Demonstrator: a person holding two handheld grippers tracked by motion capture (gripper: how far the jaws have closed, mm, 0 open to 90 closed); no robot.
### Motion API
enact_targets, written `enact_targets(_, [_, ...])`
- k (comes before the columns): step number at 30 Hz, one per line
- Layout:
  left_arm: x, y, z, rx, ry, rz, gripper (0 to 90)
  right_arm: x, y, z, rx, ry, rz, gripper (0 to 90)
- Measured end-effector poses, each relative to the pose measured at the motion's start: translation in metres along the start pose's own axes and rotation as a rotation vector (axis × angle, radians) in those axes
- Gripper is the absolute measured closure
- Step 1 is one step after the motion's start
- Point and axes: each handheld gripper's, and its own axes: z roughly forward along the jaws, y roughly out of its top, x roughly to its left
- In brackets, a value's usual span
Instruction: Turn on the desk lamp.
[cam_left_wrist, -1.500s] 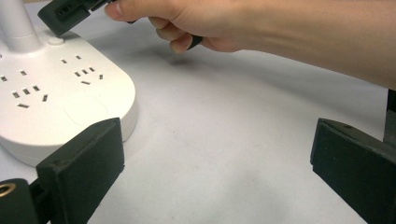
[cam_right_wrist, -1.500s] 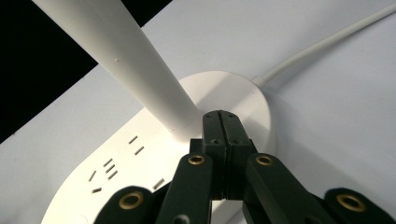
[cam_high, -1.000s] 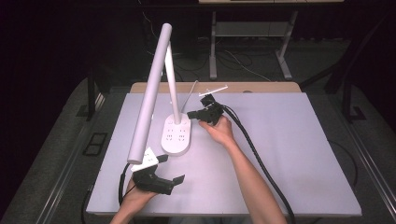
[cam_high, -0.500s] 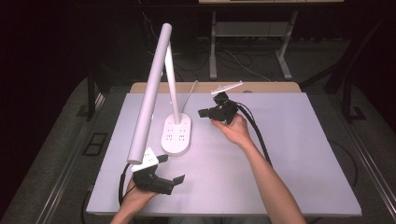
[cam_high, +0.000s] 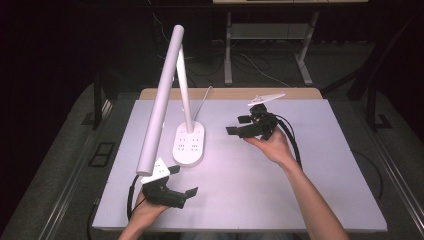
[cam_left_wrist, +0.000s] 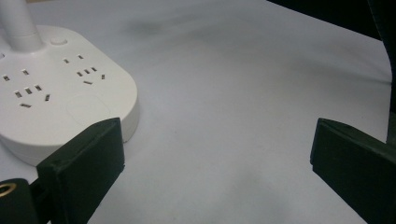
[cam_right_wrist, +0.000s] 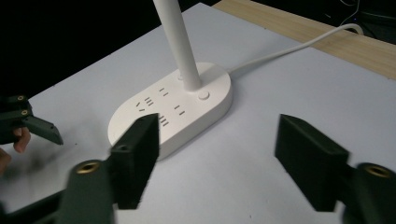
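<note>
The right gripper (cam_high: 239, 125) hovers above a pale grey matte counter (cam_high: 320, 165) whose far edge shows a strip of light wood (cam_high: 235, 93); beyond the counter the room is dark, with a metal-legged frame (cam_high: 270, 45) on the floor behind. Its jaws are spread wide and hold nothing, touching neither the counter nor anything on it. Ahead of those jaws, near but apart, sits the white oval plastic socket base (cam_right_wrist: 173, 109) of a desk lamp, flat on the counter, with rows of small slots and a round button on top. A white tubular stem (cam_high: 185, 85) rises from the base's far end, and a long white cylindrical lamp head (cam_high: 161, 97) slants down over the near left of the counter. A white cable (cam_right_wrist: 289, 46) runs from the base toward the wooden strip. The left gripper (cam_high: 186, 181), low at the counter's near edge, has its jaws also wide apart and empty; the socket base lies just beyond its left jaw, seemingly not touching.
</note>
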Motion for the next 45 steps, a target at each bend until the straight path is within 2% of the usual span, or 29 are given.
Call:
enact_targets(1, [0.0,0.0,0.0,0.0,0.0,0.001,1.8,0.0,0.0,0.0,0.0,0.0,0.0,22.5])
enact_targets(3, [0.0,0.0,0.001,-0.001,0.002,0.001,1.9,0.0,-0.009,-0.011,-0.003,-0.004,-0.004,10.9])
enact_targets(5, [0.0,0.0,0.001,-0.001,0.001,0.003,1.9,0.0,-0.017,-0.019,-0.011,0.018,0.012,0.8])
enact_targets(6, [0.0,0.0,0.001,0.0,0.001,0.005,1.9,0.0,-0.02,-0.022,-0.003,0.017,0.02,0.3])
enact_targets(9, [0.0,0.0,0.001,-0.001,0.001,0.004,1.9,0.0,-0.028,-0.029,-0.001,0.005,0.019,0.3])
enact_targets(11, [0.0,0.0,0.001,0.0,0.001,0.005,1.9,0.0,-0.039,-0.04,-0.011,-0.011,0.03,0.3])
enact_targets(16, [0.0,0.0,0.001,0.005,0.002,0.008,1.9,0.001,-0.052,-0.056,-0.03,-0.02,0.044,0.3])
enact_targets(23, [0.001,-0.001,0.0,0.004,0.007,0.0,1.9,0.008,-0.081,-0.077,-0.029,-0.053,0.047,0.4])
enact_targets(26, [0.0,-0.001,0.001,0.004,0.006,0.002,1.9,0.01,-0.096,-0.089,-0.041,-0.065,0.064,0.4])
enact_targets(31, [-0.001,-0.001,0.001,0.006,0.002,0.005,1.9,0.01,-0.108,-0.1,-0.058,-0.078,0.08,0.3])
enact_targets(38, [-0.001,-0.001,0.0,0.001,0.007,0.001,1.9,0.012,-0.139,-0.116,-0.08,-0.095,0.117,0.3])
enact_targets(42, [-0.001,-0.001,0.0,-0.001,0.008,-0.001,1.9,0.013,-0.152,-0.12,-0.091,-0.105,0.131,0.3])
enact_targets(45, [-0.001,-0.001,0.0,-0.002,0.012,-0.005,1.9,0.014,-0.164,-0.124,-0.091,-0.11,0.159,0.4])
